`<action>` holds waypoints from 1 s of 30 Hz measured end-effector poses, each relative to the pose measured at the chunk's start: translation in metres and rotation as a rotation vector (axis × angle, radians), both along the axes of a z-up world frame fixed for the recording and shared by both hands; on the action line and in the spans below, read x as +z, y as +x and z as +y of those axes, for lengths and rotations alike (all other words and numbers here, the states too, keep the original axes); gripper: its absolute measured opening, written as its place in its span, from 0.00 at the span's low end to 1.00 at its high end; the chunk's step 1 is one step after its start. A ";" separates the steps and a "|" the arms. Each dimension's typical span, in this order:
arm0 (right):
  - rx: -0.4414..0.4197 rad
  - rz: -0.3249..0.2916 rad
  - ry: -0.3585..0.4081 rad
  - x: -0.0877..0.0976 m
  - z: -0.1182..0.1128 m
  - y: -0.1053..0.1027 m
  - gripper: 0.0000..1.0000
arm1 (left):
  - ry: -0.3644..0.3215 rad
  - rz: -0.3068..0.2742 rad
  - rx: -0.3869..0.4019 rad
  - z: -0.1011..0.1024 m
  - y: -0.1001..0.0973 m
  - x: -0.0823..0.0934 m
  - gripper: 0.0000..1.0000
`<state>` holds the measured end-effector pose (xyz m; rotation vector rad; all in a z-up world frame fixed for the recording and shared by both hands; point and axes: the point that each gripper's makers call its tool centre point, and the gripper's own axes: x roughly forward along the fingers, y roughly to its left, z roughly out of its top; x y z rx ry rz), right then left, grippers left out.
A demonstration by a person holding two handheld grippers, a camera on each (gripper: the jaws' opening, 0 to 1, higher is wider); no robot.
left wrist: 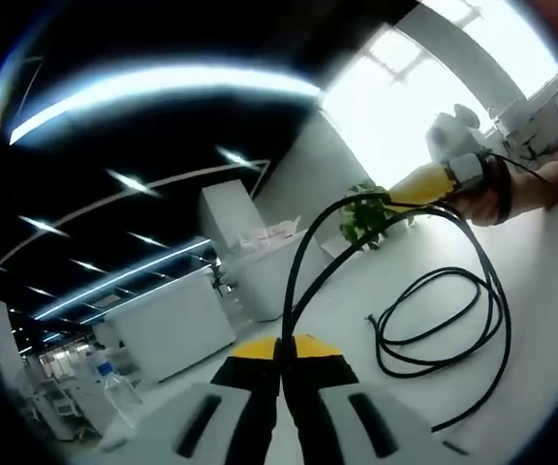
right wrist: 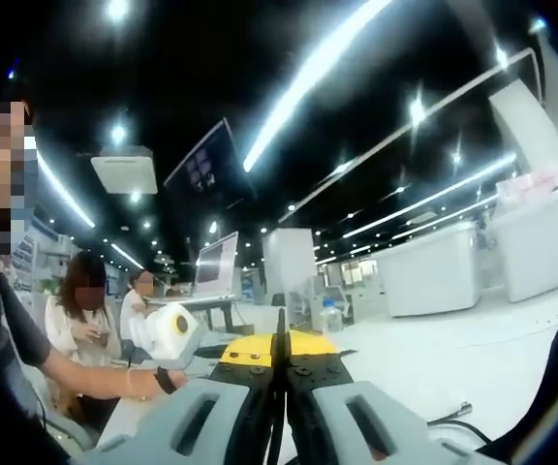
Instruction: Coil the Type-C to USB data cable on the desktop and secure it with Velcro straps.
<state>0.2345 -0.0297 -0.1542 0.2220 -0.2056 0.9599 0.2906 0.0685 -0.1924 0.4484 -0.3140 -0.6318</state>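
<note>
Holding the black data cable [left wrist: 434, 320] at two places, as far as I can read it. In the left gripper view my left gripper [left wrist: 281, 373] has its jaws pressed together with two strands of the cable rising out from between the tips. They arc up and away toward the right gripper [left wrist: 424, 184], which comes in from the right with a person's hand [left wrist: 511, 189] behind it; the cable meets its yellow nose there.

From that high point the cable drops to the white desktop [left wrist: 541, 291] and lies in loose, uneven loops. The loops are stretched long, their long axis running diagonally across the view from near the right gripper toward the lower middle. One free end [left wrist: 372, 318] lies on the desktop at the loops' left side, pointing left. No strap visible that I can make out.

In the right gripper view the right gripper's jaws are closed with a thin black strand in the seam between them, running straight up from the tips. A cable end [right wrist: 458, 414] rests on the desktop at lower right.

Surroundings: water bottle [left wrist: 119, 387] at lower left, a potted plant [left wrist: 366, 218] beyond the arc, white counters [left wrist: 177, 325] behind. Two seated people [right wrist: 85, 325] and a monitor [right wrist: 216, 266] lie ahead of the right gripper. Nothing sits among the loops.
</note>
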 end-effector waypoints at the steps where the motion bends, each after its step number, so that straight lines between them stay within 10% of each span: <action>1: -0.002 0.001 0.000 0.000 0.000 0.000 0.02 | 0.001 -0.003 0.002 0.001 0.000 0.001 0.04; 22: -0.031 -0.049 0.005 0.005 -0.006 0.002 0.16 | 0.032 -0.107 0.069 0.013 -0.006 0.019 0.04; 30: -0.167 -0.070 0.028 0.015 -0.037 0.021 0.16 | 0.018 -0.098 0.081 0.018 -0.003 0.019 0.04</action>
